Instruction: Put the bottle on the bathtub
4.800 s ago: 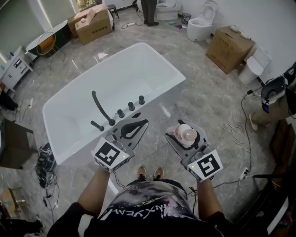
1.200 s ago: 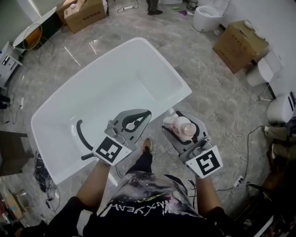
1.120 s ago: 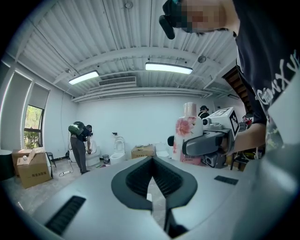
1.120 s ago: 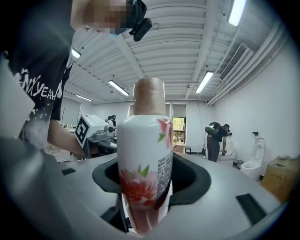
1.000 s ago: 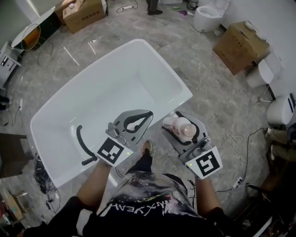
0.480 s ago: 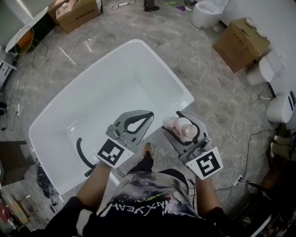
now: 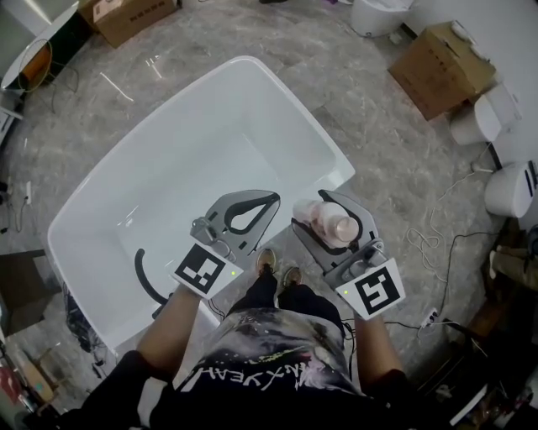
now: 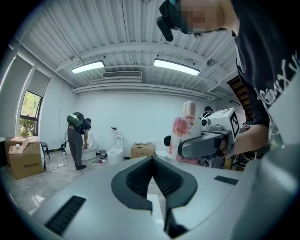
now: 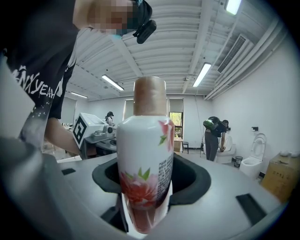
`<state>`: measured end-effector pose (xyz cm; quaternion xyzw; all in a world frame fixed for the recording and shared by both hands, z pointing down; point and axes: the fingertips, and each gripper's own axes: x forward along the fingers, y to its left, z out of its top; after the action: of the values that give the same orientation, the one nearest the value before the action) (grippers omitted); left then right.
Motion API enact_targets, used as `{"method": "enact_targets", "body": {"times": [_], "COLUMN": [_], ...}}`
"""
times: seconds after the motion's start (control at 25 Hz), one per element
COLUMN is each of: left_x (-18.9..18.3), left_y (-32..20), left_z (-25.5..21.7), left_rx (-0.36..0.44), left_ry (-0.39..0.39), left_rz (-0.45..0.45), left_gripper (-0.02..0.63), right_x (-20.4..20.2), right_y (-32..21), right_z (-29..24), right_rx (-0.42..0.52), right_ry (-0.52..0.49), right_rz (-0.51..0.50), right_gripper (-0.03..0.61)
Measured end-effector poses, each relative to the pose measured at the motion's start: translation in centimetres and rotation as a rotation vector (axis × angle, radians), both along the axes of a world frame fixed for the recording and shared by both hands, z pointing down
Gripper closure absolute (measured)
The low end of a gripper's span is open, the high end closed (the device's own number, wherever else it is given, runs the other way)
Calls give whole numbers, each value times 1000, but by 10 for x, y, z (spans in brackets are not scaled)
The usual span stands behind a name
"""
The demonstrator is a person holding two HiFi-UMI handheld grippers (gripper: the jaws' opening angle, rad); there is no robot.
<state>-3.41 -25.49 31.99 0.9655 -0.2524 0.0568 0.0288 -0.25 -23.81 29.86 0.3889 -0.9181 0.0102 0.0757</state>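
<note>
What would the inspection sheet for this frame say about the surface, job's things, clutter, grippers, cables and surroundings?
Surface: white bathtub, nothing seen inside; black faucet at its near-left end.
Job's things: bottle, white with a pink flower print, upright in the right gripper, not yet on the tub.
Clutter: cardboard box on the floor to the right; another box at the top left.
Grippers: left gripper shut, nothing between its jaws; right gripper shut on the bottle.
Cables: loose white cable on the floor at the right.
Surroundings: grey marbled floor; white toilets along the wall; another person stands in the background.
</note>
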Motion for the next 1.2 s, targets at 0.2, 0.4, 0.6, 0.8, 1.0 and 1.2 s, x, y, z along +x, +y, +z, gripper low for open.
{"method": "enact_targets", "body": {"times": [0.2, 0.4, 0.6, 0.8, 1.0, 1.2], "left_x": [5, 11, 17, 27, 38, 43], "left_y": [-3, -8, -7, -4, 0, 5], "left_z": [6, 8, 12, 19, 36, 56], "left_rx": [-5, -12, -23, -24, -38, -42], "left_ry": [-15, -15, -15, -19, -25, -29], "left_rz": [-8, -33, -59, -62, -66, -69], "left_gripper": [603, 603, 603, 603, 603, 603], "right_x": [3, 7, 12, 19, 29, 31], "right_y": [-4, -9, -8, -9, -9, -8], "right_z": [4, 7, 10, 15, 33, 51], "right_rx": [-5, -14, -17, -18, -21, -13], "right_ry": [-6, -11, -15, -22, -3, -7], "right_rz": [-10, -29, -48, -57, -67, -68], "right_gripper": [341, 341, 341, 341, 341, 341]}}
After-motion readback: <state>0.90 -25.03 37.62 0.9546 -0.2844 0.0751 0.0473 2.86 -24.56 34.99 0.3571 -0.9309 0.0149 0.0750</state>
